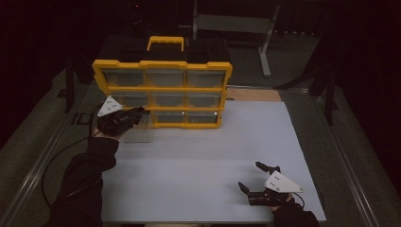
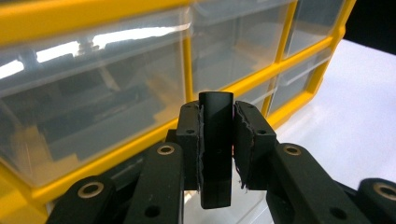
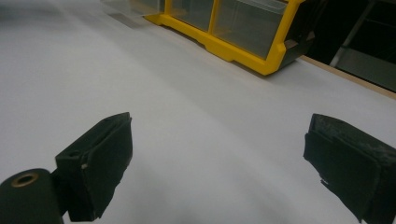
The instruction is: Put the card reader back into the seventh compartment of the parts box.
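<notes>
The white table [image 1: 198, 156] carries a yellow drawer organizer [image 1: 163, 87] standing upright at its far side. The left gripper [image 2: 215, 140], at the organizer's lower left corner, is clamped on a black handle [image 2: 215, 154] (the high view hides this grasp). The right gripper [image 1: 257, 178] hovers near the table's front edge, jaws spread wide, holding nothing.

A drawer organizer [image 1: 163, 87] stands upright at the back of the table [image 1: 208, 156], left of centre. The left hand-held gripper [image 1: 135, 116] sits at its lower left corner, closed on a drawer's handle tab [image 2: 215, 149]. The right hand-held gripper [image 1: 253, 178] rests near the table's front right edge, well apart from the organizer.
</notes>
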Tool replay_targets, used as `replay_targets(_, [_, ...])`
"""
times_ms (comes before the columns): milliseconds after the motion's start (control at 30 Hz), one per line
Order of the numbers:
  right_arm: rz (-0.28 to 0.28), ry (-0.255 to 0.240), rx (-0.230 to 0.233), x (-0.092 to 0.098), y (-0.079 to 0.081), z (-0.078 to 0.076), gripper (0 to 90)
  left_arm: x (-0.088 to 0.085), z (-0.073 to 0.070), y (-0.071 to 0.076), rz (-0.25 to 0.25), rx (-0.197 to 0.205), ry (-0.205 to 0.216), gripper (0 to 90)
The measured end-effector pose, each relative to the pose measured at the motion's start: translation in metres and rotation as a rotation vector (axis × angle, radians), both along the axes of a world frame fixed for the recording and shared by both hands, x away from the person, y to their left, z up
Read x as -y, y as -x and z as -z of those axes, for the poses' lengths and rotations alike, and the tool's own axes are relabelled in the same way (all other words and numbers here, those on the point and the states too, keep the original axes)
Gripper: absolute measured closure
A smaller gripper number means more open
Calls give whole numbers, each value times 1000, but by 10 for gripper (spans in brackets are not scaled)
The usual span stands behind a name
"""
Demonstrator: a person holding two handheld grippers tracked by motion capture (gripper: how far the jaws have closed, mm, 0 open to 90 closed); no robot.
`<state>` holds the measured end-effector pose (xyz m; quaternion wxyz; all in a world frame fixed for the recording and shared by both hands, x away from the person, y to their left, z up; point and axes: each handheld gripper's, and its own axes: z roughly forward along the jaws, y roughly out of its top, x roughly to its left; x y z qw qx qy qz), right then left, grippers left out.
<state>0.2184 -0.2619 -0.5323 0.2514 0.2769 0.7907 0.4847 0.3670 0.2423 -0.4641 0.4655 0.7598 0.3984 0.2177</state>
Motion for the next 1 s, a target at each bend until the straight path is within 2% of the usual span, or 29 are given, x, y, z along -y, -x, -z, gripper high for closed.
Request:
replay_targets(67, [0, 1, -1, 0, 0, 0, 79, 0, 6, -2, -10, -14, -15, 731])
replay_targets(233, [-2, 4, -1, 0, 0, 0, 79, -2, 10, -3, -12, -40, -27, 726])
replay_targets(267, [-1, 5, -1, 0, 0, 0, 79, -2, 10, -4, -21, -40, -31, 699])
replay_targets(300, [0, 3, -1, 0, 0, 0, 79, -3, 10, -4, -26, -46, -31, 589])
replay_targets(333, [0, 3, -1, 0, 0, 0, 79, -3, 9, -4, -26, -60, -34, 589])
replay_targets(367, [2, 3, 0, 0, 0, 0, 79, -3, 9, -4, -25, -72, -39, 530])
replay_targets(400, [1, 3, 1, 0, 0, 0, 79, -3, 9, -4, -18, -84, -50, 428])
replay_targets(467, [1, 3, 1, 0, 0, 0, 79, -2, 8, -2, -29, -80, -61, 401])
replay_targets(600, [1, 2, 1, 0, 0, 0, 79, 0, 8, 1, -41, -86, -75, 214])
replay_targets(700, [1, 2, 1, 0, 0, 0, 79, 0, 7, 3, -39, -86, -79, 145])
replay_targets(833, [2, 3, 0, 0, 0, 0, 79, 1, 3, 8, -31, -75, -79, 125])
replay_targets(933, [1, 1, 2, 0, 0, 0, 79, 2, -1, 10, -29, -68, -77, 70])
replay_targets(967, [2, 0, 0, 0, 0, 0, 79, 2, -2, 11, -14, -73, -73, 0])
replay_targets(1000, [2, 0, 1, 0, 0, 0, 79, 1, -4, 12, 8, -77, -66, 0])
